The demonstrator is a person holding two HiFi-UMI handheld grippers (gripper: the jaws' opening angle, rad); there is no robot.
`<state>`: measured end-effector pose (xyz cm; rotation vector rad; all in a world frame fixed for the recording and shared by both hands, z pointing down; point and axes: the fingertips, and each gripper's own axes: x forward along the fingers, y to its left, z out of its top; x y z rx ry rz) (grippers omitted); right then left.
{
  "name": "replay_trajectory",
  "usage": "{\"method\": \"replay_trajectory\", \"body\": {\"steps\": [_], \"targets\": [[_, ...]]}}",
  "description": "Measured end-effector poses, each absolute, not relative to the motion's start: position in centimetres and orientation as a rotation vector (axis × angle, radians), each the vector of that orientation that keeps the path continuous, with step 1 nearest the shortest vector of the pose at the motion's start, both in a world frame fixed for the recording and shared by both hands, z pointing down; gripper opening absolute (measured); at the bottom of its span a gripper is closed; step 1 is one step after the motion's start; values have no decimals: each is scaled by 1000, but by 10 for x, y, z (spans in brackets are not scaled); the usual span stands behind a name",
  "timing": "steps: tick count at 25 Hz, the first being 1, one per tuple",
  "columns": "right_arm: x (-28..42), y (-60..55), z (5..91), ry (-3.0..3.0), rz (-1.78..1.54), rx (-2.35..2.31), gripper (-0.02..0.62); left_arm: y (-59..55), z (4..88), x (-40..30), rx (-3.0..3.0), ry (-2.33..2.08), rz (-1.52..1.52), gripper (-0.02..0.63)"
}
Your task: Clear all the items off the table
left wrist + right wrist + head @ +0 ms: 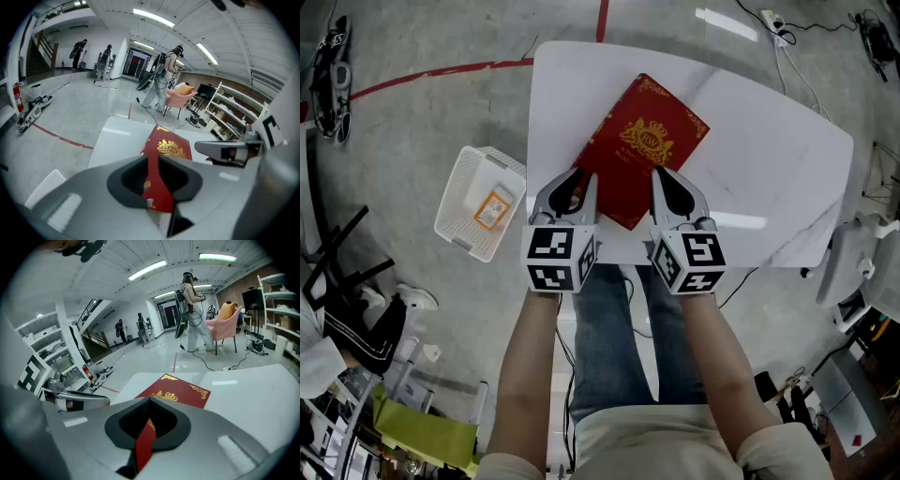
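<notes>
As it lies, item: flat red rectangular folder [642,141] with gold crest, diagonal on white marbled surface [769,159].
Handling: probably light, stiff board, slick cover; best taken by its 2 near edges.
Left tongs [572,190]: slightly parted around the near-left edge.
Right tongs [671,190]: clenched on the near-right edge.
Texture: smooth-looking cover, gold corner ornaments.

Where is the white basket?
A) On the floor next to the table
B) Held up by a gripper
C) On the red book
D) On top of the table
A: in the head view the white basket sits on the grey floor, left of the white table, and touches neither gripper.
</notes>
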<state>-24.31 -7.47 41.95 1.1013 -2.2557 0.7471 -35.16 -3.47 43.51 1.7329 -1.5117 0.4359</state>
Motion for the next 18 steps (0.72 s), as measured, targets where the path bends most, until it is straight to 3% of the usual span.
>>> {"method": "replay_trajectory", "body": {"steps": [4,10,18], "targets": [[-227,-77,425,-2231,795,1124,0,-43,440,-344,1744,-1473,467,114],[-213,-78,436,-2196,859,1128,67,-58,449,-342,1758,-1433,524,186],[-203,-82,455,-2140,943,1126,218,-73,470,-336,1780,-1327,630,297]]}}
